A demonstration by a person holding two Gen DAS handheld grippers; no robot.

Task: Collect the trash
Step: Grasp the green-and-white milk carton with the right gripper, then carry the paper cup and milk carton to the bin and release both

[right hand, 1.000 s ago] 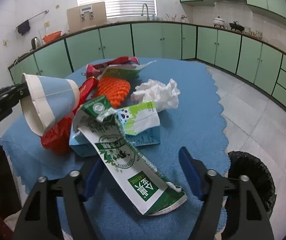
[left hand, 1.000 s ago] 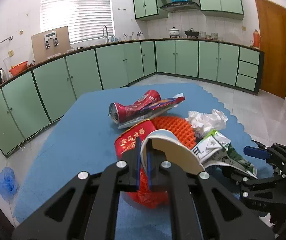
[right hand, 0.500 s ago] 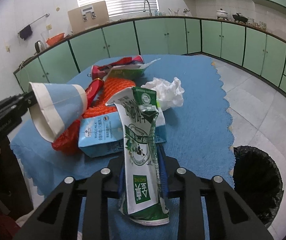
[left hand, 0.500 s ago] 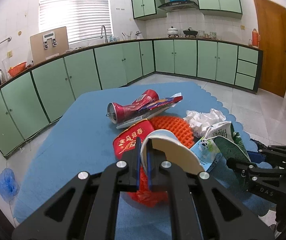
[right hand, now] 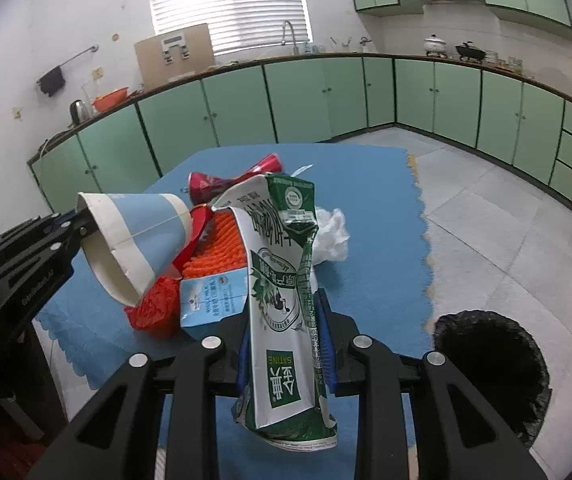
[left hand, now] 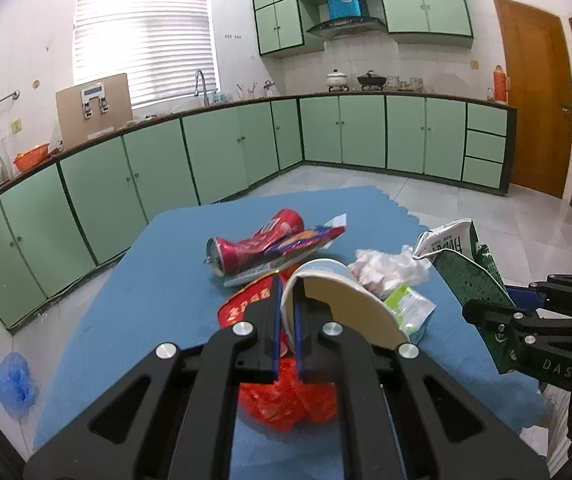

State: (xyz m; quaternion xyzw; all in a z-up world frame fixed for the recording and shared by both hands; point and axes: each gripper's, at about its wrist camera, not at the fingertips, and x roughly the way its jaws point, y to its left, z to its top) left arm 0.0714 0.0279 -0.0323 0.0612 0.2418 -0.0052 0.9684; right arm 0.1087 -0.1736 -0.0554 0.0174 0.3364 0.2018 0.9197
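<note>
Carton (right hand: pixel 286 304) clamped upright in right tool (right hand: pixel 283 344), bin (right hand: pixel 490 364) low right; cup (left hand: pixel 338 300) pinched in left tool (left hand: pixel 287 320).

Left wrist view: sits low behind the left tool (left hand: pixel 286 316), close over the desk (left hand: pixel 157 280), facing the window wall. Right wrist view: behind the right tool (right hand: pixel 281 344), at the desk's near edge, facing likewise, floor at right. Both share the trash pile (left hand: pixel 269 248) and each other's tool.
</note>
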